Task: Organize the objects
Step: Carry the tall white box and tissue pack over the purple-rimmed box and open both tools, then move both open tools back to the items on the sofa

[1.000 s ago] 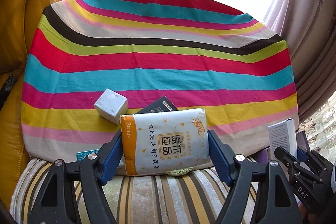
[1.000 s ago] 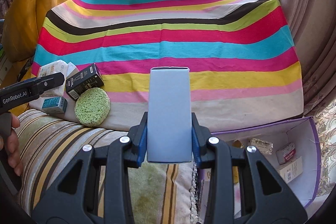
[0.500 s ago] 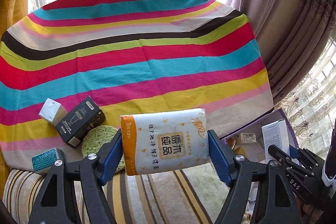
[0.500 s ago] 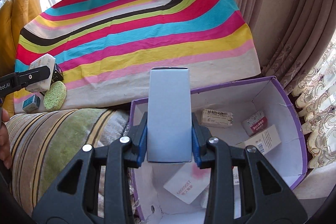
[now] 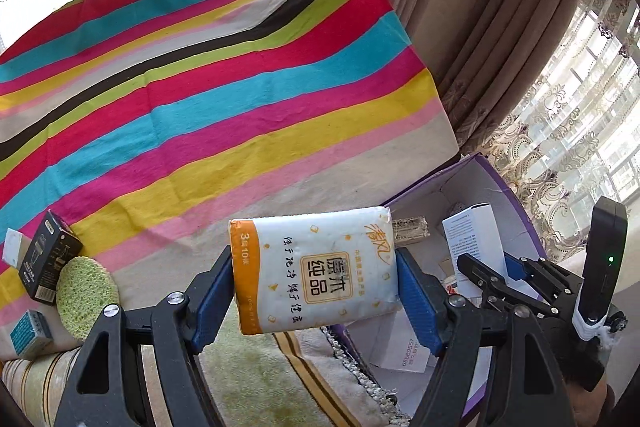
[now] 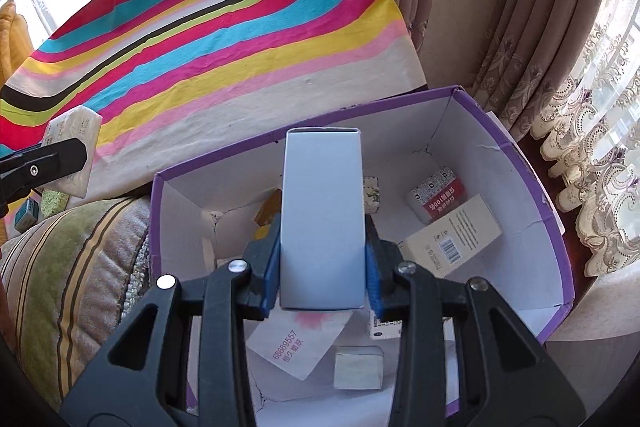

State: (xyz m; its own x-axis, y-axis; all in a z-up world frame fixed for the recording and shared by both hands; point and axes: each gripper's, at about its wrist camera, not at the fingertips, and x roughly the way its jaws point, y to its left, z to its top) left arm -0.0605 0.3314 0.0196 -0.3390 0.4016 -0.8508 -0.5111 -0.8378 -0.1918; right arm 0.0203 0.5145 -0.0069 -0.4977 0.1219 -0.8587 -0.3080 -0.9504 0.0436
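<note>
Far left, left wrist view: small teal box at the cloth edge, round green sponge just beside it, black carton touching the sponge's upper side, corner of a white box behind the carton. All resting on the striped cloth draped over the table.

Centre, left wrist view: left gripper with blue fingers pinching a tissue pack by its short ends; pack held level in the air, orange band to the left, printed face toward the camera. Position of the pack: above the striped cushion, near the left wall of the purple box.

Right, left wrist view: right gripper over the purple box, clamped on a tall white carton that stands upright between its fingers.

Right wrist view, left edge: tissue pack partly behind the black tip of the left gripper. Below it, parts of the sponge and teal box.

Right wrist view, centre: right gripper, blue fingers pressed against both long sides of the white carton; carton upright, suspended above the open interior of the purple box.

Box contents, left to right: yellow packet, white card with red digits, small pale block, floral-print box, red-labelled box, cream carton with barcode leaning against the right wall.

Background right: beige curtains.
</note>
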